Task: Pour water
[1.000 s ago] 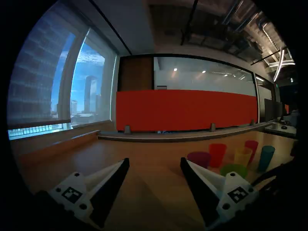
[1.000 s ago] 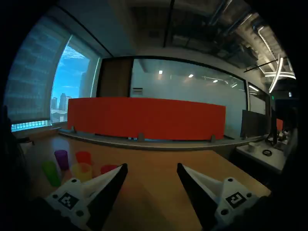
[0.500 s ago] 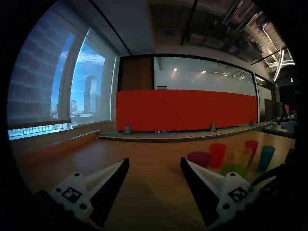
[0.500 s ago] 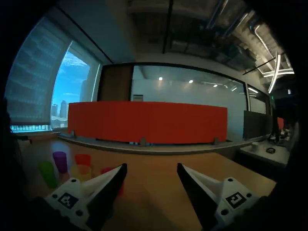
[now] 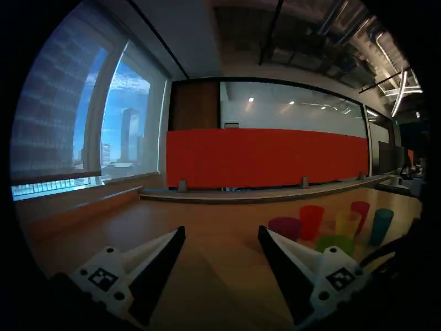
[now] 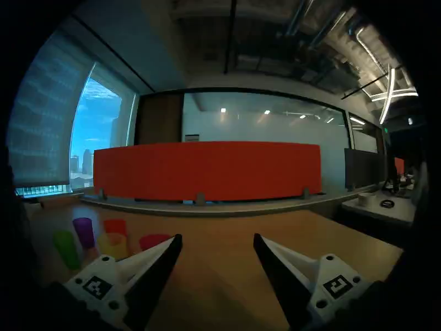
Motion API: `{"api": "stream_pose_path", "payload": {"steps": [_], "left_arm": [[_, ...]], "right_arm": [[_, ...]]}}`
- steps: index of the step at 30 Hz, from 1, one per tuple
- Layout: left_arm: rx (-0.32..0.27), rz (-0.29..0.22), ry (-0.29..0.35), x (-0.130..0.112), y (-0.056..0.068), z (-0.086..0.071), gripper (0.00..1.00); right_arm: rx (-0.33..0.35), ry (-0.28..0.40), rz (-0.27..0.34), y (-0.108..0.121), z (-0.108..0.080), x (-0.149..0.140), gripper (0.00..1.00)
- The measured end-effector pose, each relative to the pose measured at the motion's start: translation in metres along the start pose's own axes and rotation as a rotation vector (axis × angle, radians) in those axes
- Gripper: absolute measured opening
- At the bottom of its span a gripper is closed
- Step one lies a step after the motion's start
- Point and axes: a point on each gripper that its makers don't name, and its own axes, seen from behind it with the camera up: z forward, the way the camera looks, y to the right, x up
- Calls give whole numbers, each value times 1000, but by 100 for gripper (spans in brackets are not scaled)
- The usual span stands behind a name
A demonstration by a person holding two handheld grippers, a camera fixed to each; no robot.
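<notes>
Closest, left gripper (image 5: 221, 228): we are holding its two fingers spread wide over the wooden table (image 5: 165, 215), gripping nothing.
Right gripper (image 6: 217, 236): we are holding its fingers spread just as wide, with nothing between them, above the same tabletop.
Right of the left gripper: we are seeing upright plastic cups clustered on the table, with the green cup (image 5: 335, 243) nearest, just beside the right-hand finger. The magenta cup (image 5: 285, 227), orange cup (image 5: 311, 220), yellow cup (image 5: 348, 223) and teal cup (image 5: 381, 225) are standing behind it, and the red cup (image 5: 360, 211) farthest back.
Left of the right gripper: we are seeing a lime cup (image 6: 67, 248), a purple cup (image 6: 84, 230), an amber cup (image 6: 113, 244) and a pink cup (image 6: 154, 241), the last partly hidden behind the left-hand finger.
Water: we cannot tell whether any cup is holding some.
Far edge of table: a red partition (image 5: 264, 157) is running across it.
Beyond: a glass wall is reflecting ceiling lights.
Far left: a window (image 5: 127, 132) is showing towers and blue sky.
</notes>
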Motion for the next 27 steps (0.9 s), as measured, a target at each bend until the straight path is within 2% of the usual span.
{"api": "stream_pose_path", "payload": {"steps": [18,27], "left_arm": [[0,0,0,-1,0,-1,98],[0,0,0,0,0,-1,98]], "right_arm": [[3,-8,17,8,-1,-11,100],[2,-16,-6,5,-1,-12,100]]}}
